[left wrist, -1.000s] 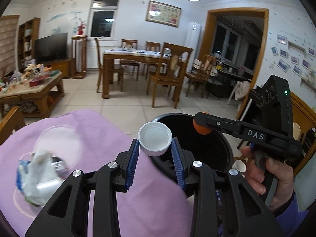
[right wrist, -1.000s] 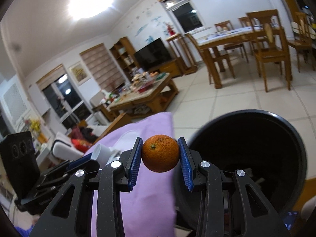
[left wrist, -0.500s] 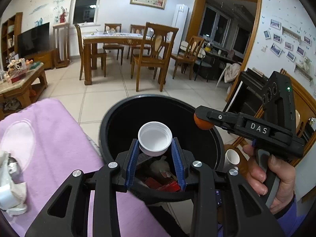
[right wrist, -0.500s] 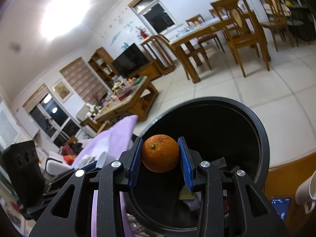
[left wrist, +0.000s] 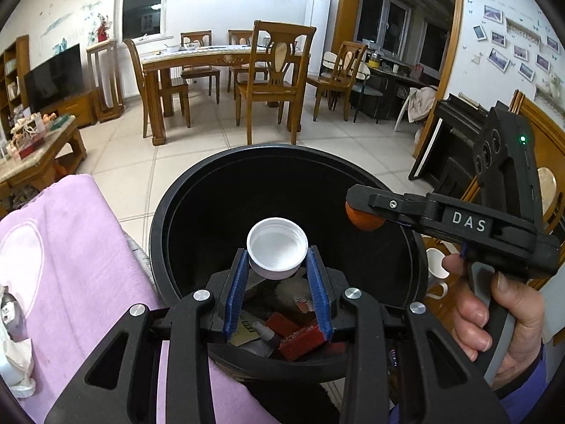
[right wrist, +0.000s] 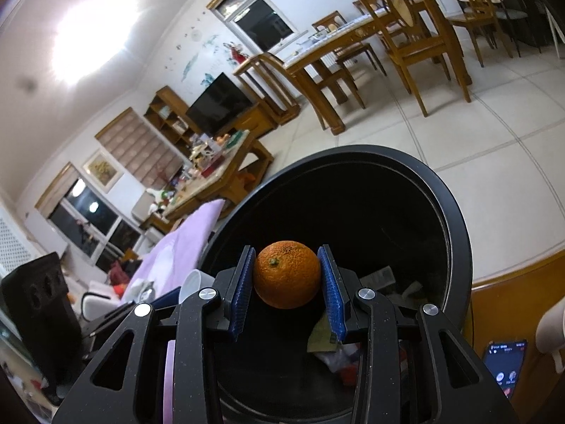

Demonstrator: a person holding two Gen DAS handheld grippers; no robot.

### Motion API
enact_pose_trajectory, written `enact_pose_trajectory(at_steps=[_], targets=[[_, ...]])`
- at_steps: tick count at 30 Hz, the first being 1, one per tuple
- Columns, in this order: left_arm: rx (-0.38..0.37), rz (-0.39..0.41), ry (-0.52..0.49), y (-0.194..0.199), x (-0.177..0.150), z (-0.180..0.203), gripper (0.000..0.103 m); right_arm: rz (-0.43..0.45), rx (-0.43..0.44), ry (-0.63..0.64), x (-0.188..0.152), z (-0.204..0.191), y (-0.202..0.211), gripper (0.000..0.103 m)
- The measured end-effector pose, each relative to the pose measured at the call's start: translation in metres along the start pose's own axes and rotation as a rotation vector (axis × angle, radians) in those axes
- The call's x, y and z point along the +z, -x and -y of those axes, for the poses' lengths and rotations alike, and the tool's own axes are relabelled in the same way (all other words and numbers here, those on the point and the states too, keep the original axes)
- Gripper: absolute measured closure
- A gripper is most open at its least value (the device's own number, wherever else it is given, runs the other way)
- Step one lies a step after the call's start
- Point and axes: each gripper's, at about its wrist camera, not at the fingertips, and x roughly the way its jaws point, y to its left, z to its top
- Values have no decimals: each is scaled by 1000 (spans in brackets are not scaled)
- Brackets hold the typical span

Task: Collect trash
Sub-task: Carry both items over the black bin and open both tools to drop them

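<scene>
My left gripper is clamped on a white bottle cap at frame centre, over the open black bin. My right gripper pinches an orange above the same bin, wrappers below. Purple cloth crowds the lower left; nothing blocks the opening.

orange mostly hidden behind right hand-held gripper — bin contents (dim) indistinct, near rim covered
</scene>
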Motion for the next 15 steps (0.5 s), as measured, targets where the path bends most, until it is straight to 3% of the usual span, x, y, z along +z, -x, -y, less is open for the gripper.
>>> enact_pose_trajectory(at_steps=[13, 15], targets=[[26, -6, -40, 2, -3, 4, 67, 1, -26, -15, -3, -7, -8, 64], [32, 0, -48, 4, -3, 7, 67, 4, -27, -11, -5, -9, -7, 58]])
